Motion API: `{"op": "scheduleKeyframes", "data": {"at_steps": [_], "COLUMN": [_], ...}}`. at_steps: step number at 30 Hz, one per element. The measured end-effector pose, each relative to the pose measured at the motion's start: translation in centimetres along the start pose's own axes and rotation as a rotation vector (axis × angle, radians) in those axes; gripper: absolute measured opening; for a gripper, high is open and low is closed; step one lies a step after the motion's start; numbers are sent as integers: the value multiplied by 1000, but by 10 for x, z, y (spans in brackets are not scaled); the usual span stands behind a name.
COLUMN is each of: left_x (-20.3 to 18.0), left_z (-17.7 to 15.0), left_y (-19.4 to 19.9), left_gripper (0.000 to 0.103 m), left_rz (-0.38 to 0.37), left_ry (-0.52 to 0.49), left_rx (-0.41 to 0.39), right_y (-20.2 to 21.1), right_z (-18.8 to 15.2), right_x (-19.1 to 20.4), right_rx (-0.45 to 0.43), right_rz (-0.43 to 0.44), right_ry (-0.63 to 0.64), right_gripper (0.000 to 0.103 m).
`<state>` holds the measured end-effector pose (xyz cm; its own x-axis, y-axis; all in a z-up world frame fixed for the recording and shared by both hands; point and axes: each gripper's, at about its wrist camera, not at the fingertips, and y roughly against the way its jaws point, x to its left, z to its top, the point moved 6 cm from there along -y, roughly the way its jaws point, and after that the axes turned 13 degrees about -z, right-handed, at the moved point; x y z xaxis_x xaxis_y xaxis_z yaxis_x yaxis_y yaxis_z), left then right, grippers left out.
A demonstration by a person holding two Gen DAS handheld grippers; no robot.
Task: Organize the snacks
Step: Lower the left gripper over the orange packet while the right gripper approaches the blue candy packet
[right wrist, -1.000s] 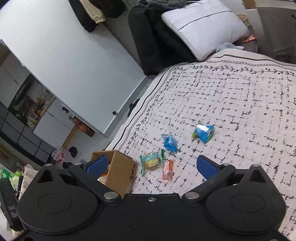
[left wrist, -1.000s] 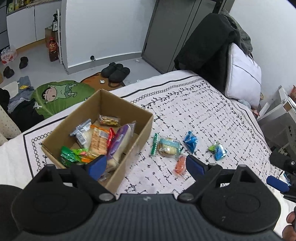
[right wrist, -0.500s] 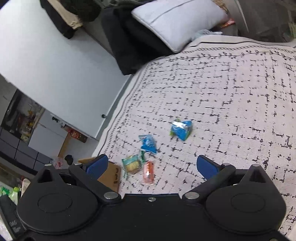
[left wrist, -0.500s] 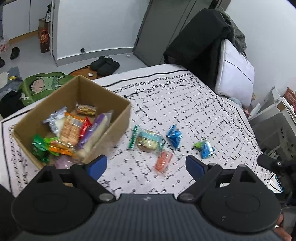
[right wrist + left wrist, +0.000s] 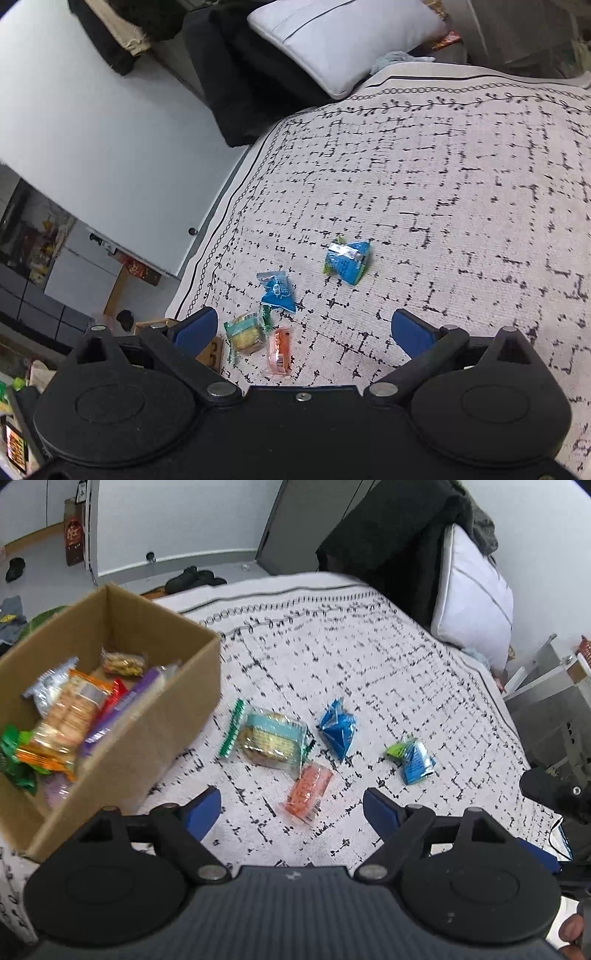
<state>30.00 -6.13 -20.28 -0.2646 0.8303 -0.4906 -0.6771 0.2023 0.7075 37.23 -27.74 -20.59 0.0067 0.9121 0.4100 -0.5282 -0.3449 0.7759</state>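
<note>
A cardboard box (image 5: pixel 173 716) at the left holds several snack packs. On the patterned bedspread beside it lie a green-edged cracker pack (image 5: pixel 271 740), an orange pack (image 5: pixel 308 788), a blue pack (image 5: pixel 338 729) and a blue-green pack (image 5: pixel 413 758). My left gripper (image 5: pixel 291 808) is open and empty, hovering just above the orange pack. My right gripper (image 5: pixel 301 328) is open and empty, above the same cluster: cracker pack (image 5: pixel 247 332), orange pack (image 5: pixel 279 350), blue pack (image 5: pixel 277 290), blue-green pack (image 5: pixel 347 260). Only a box corner (image 5: pixel 212 352) shows there.
A white pillow (image 5: pixel 472 602) and dark clothing (image 5: pixel 388 542) sit at the bed's far end. A white rack (image 5: pixel 550 686) stands at the right. Slippers (image 5: pixel 192 578) lie on the floor beyond the bed edge.
My left gripper has swung right and closer to the loose packs; the box has slid to the left of its view. My right gripper has moved nearer the packs. Both stay open.
</note>
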Motion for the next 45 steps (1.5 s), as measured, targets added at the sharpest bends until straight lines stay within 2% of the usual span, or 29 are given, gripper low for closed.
{"op": "scheduleKeyframes", "data": {"at_steps": [5,10,15,19,24,27,28,29,35,45], "left_x": [-1,-1,-2,-1,-1,-1,-1,-1,-2,-1], "left_z": [-4,-5,-6,-9,-13,-13,-13,-13,-9,-3], "left_y": [-25,-44,-60,-71,-81,-83,-84,-85,-86,-74], "left_gripper": [80,80,80,74,63,53,45,33,30,29], "left_rz": [0,-2,-2,-9,-16,-19,-15,-8,-48,-76], "left_ry": [-4,-7,-14,-6,0,-8,-11,-13,10,36], "left_rx": [37,66,87,109,117,111,113,116,128,129], "right_y": [-13,-24,-35,-43,-52,-59,-62,-64,-76,-107], "right_z": [7,14,16,17,18,17,17,17,21,21], "right_x": [-9,-17,-23,-24,-31,-37,-38,-38,-28,-20], "right_rx": [8,7,16,23,34,45,46,45,20,0], "right_rz": [-25,-47,-67,-71,-74,-82,-81,-78,-52,-81], "right_ry": [-43,-96,-131,-147,-189,-215,-221,-227,-224,-176], "right_gripper": [100,93,92,89,77,77,75,75,74,74]}}
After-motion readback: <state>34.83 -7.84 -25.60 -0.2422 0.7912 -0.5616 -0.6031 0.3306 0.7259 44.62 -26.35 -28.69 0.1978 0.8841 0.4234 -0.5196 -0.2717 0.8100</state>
